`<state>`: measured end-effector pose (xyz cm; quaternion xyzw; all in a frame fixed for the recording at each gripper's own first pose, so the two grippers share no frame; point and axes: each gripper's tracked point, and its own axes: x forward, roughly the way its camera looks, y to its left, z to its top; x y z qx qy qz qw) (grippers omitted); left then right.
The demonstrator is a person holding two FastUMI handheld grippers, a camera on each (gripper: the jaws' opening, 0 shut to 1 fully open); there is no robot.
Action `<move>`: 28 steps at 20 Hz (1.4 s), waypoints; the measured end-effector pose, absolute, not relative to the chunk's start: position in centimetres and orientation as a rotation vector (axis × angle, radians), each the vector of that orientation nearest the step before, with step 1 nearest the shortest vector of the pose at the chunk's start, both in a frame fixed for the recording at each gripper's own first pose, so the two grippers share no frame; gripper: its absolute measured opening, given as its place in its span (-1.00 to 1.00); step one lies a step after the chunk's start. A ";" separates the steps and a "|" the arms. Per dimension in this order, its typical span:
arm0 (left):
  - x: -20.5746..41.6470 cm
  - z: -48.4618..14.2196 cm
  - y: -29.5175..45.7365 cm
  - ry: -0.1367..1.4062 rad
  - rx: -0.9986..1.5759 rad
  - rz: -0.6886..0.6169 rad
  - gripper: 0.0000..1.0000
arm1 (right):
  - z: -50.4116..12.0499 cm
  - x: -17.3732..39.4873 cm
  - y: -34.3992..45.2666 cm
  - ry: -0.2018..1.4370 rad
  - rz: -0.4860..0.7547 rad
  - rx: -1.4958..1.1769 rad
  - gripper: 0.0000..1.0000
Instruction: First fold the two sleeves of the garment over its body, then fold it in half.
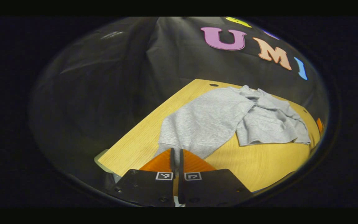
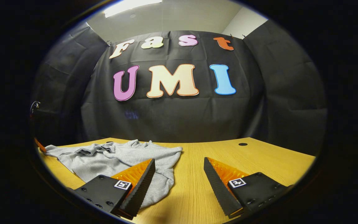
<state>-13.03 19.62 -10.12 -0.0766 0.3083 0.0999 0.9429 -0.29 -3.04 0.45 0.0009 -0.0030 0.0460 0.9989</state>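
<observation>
Garment (image 1: 210, 119): one; table (image 2: 197, 186): one.

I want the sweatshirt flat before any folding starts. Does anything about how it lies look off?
Yes. The grey sweatshirt is not spread flat: one part lies smooth on the wooden table, while the far part is bunched, with cloth flopped over itself in wrinkles. The left gripper is closed at its near edge.
</observation>
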 end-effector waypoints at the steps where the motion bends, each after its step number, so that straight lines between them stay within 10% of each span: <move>1: -12.5 -9.5 19.1 0.608 -0.179 0.190 -1.00 | 0.4 -0.3 -3.0 -0.006 0.092 0.002 0.94; 16: 5.3 6.8 0.7 0.236 -0.199 -0.298 -1.00 | 0.4 -0.2 -3.1 -0.006 0.093 0.002 0.94; 28: 14.4 7.5 -22.5 0.268 -0.282 -0.643 -1.00 | 0.3 -0.3 -3.0 -0.005 0.092 0.003 0.94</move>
